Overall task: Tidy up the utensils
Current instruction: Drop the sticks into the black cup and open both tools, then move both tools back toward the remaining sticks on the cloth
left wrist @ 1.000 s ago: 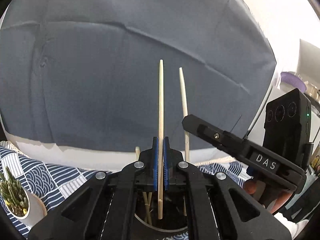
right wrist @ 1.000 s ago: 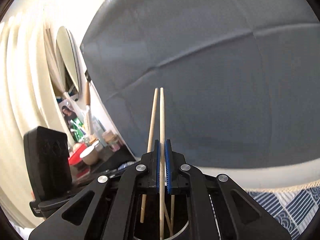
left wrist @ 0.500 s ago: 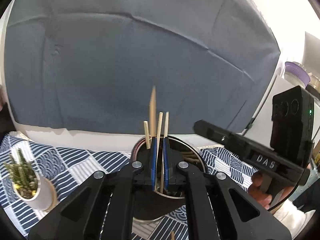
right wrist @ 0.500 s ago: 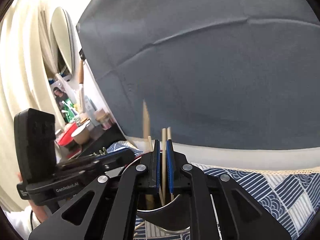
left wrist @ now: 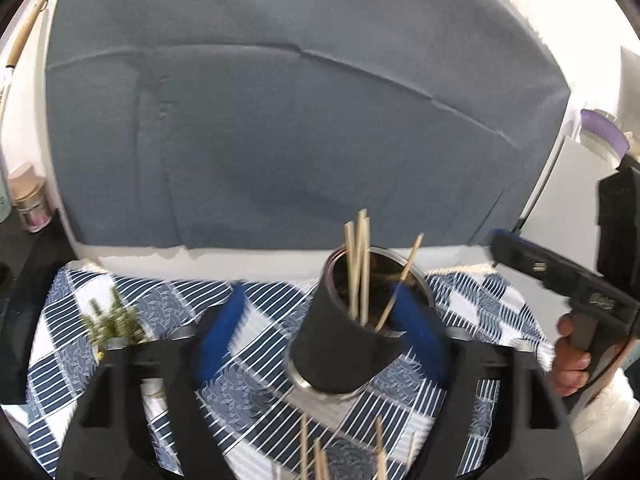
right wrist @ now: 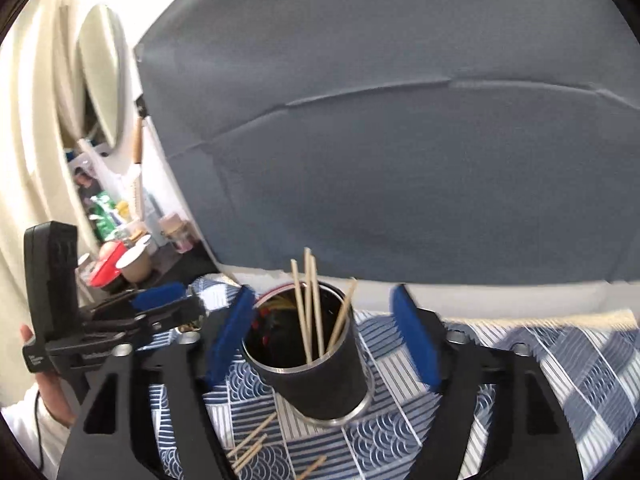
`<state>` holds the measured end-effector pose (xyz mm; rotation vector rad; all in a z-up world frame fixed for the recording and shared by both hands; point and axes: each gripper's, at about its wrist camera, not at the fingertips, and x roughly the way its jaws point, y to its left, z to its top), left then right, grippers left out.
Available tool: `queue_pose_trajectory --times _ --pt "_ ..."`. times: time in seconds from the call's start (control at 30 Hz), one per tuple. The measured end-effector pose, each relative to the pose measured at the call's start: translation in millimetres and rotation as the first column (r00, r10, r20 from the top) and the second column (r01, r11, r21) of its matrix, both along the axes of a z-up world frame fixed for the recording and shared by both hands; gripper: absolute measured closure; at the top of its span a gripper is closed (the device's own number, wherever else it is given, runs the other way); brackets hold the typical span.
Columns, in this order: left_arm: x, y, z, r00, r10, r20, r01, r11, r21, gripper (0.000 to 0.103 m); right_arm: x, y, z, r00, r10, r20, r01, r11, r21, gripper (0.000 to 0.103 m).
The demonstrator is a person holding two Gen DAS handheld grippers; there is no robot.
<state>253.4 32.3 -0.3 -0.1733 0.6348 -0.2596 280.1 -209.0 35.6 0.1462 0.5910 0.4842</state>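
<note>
A dark metal cup (left wrist: 340,344) stands on the blue patterned cloth (left wrist: 120,360) and holds several wooden chopsticks (left wrist: 358,264). It also shows in the right wrist view (right wrist: 320,376) with the chopsticks (right wrist: 310,308) standing in it. My left gripper (left wrist: 320,332) is open and empty, its blue pads either side of the cup. My right gripper (right wrist: 324,336) is open and empty, also around the cup. More chopsticks (left wrist: 316,456) lie on the cloth in front of the cup; they also show in the right wrist view (right wrist: 252,446).
A small potted plant (left wrist: 116,320) sits left of the cup. A grey backdrop (left wrist: 280,120) stands behind the table. Jars and clutter (right wrist: 128,256) crowd a shelf at far left. The other gripper shows at each view's edge (left wrist: 568,280) (right wrist: 120,320).
Both grippers have opened and let their chopsticks drop into the cup, then pulled back and up. The cup now shows in full between the pads.
</note>
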Motion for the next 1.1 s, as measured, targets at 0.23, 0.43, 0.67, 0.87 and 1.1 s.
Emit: queue_pose_trajectory --times 0.23,0.43,0.67,0.87,1.1 --pt "-24 26 -22 0.995 -0.054 -0.080 0.057 0.998 0.029 0.006 -48 -12 -8 0.979 -0.202 -0.014 0.202 0.979 -0.008 0.009" --pt "-33 37 -56 0.980 -0.127 -0.156 0.136 0.990 0.043 0.006 -87 -8 -40 0.950 -0.305 -0.070 0.300 0.951 -0.078 0.008" --pt "-35 42 -103 0.937 -0.168 -0.305 0.189 0.981 0.040 0.006 -106 11 -94 0.886 -0.405 -0.224 0.361 0.908 -0.215 0.008" --pt "-36 36 -130 0.905 -0.217 -0.367 0.245 0.969 0.033 0.006 -118 22 -125 0.866 -0.400 -0.300 0.331 0.908 -0.257 0.008" --pt "-44 24 -148 0.880 -0.232 -0.415 0.298 0.949 0.100 0.006 -124 25 -147 0.821 -0.420 -0.387 0.338 0.903 -0.264 0.008"
